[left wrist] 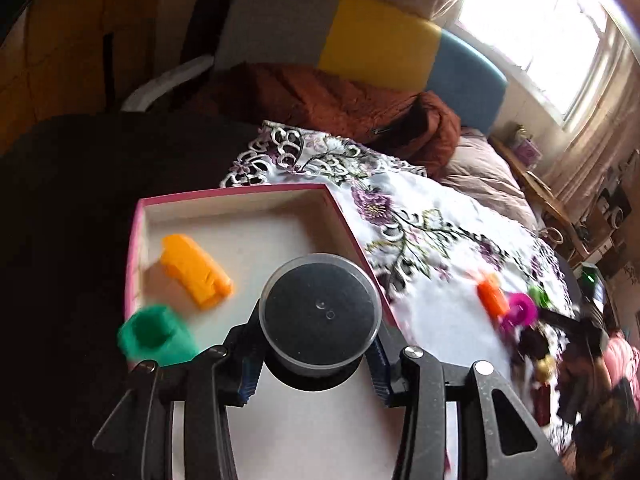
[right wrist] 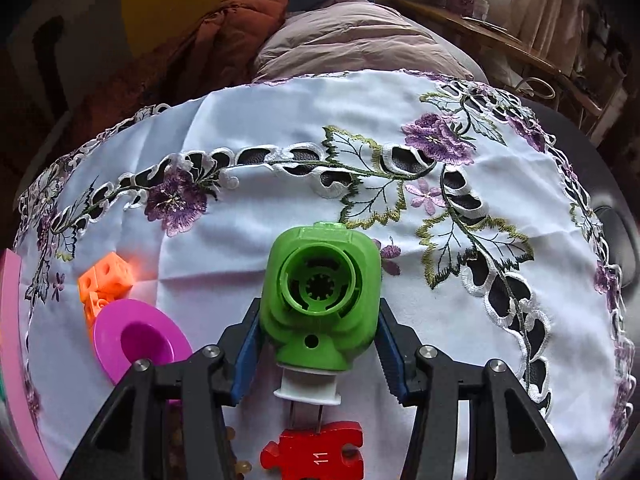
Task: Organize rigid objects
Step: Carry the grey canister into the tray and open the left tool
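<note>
**Black-topped jar in left grip, green part in right**

Clear plastic jar (left wrist: 319,314) with a black top sits between the left gripper's (left wrist: 316,364) blue pads (left wrist: 250,376), both pads pressed on its sides. Gripped, held over the box (left wrist: 224,208).

Box: pink rim, white inside, open. It lies just ahead of and under the left fingers. Inside it, ahead-left of the fingers, an orange piece (left wrist: 196,270). Nearer, just left of the left finger, a green cup (left wrist: 156,336), blurred. Can't tell if the cup touches the box floor or its rim.

Right of the left fingers, on the cloth (left wrist: 432,248): small orange block (left wrist: 491,298), magenta ring (left wrist: 519,313), bit of green behind it. All blurred.

Right gripper (right wrist: 318,354): green plastic part (right wrist: 320,296) with a round socket facing the camera, white collar (right wrist: 308,388) on its near end. Blue pads (right wrist: 248,352) clamp both flanks. Grasped, above the cloth (right wrist: 280,120).

Below the collar, between the finger bases, a red puzzle piece (right wrist: 314,454) marked 11 lies on the cloth. Left of the left finger: magenta dish (right wrist: 136,340), partly under the finger. Orange cube block (right wrist: 105,280) just beyond it, touching or overlapping; can't tell which. Pink box edge (right wrist: 12,320) at far left.

Cloth is white with purple flower embroidery and cutwork.
</note>
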Action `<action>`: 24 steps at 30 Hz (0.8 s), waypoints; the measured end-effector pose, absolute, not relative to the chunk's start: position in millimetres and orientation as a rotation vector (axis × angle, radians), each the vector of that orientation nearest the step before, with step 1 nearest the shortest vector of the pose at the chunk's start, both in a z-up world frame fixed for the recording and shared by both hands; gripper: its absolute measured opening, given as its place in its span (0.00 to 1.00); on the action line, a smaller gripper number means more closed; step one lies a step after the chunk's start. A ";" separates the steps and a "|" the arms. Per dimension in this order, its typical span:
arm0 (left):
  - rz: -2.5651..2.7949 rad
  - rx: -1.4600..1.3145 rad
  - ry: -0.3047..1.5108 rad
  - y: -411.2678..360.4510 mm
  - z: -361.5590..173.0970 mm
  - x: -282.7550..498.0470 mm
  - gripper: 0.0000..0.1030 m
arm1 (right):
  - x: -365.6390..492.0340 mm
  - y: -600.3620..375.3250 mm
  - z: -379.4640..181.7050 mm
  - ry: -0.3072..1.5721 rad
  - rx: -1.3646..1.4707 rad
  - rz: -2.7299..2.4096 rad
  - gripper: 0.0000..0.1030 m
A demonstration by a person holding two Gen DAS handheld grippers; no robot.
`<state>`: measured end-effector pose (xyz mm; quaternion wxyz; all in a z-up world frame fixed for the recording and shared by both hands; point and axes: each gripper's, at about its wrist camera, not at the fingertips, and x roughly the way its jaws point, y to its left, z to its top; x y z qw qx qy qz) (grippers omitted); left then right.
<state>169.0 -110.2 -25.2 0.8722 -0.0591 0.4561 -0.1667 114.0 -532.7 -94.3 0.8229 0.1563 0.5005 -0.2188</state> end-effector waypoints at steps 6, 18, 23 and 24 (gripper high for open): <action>-0.260 -0.045 1.007 -124.9 -58.3 213.2 0.43 | 114.9 -533.2 -94.2 1.070 0.320 -0.459 0.51; -0.216 0.001 0.906 -111.8 -28.0 189.7 0.75 | 116.9 -532.5 -94.5 1.070 0.297 -0.454 0.51; -0.249 0.049 0.808 -109.3 1.4 137.8 0.75 | 116.9 -531.4 -94.0 1.069 0.286 -0.455 0.51; -0.252 0.057 0.798 -108.9 4.2 125.8 0.75 | 116.8 -531.5 -93.8 1.069 0.286 -0.455 0.51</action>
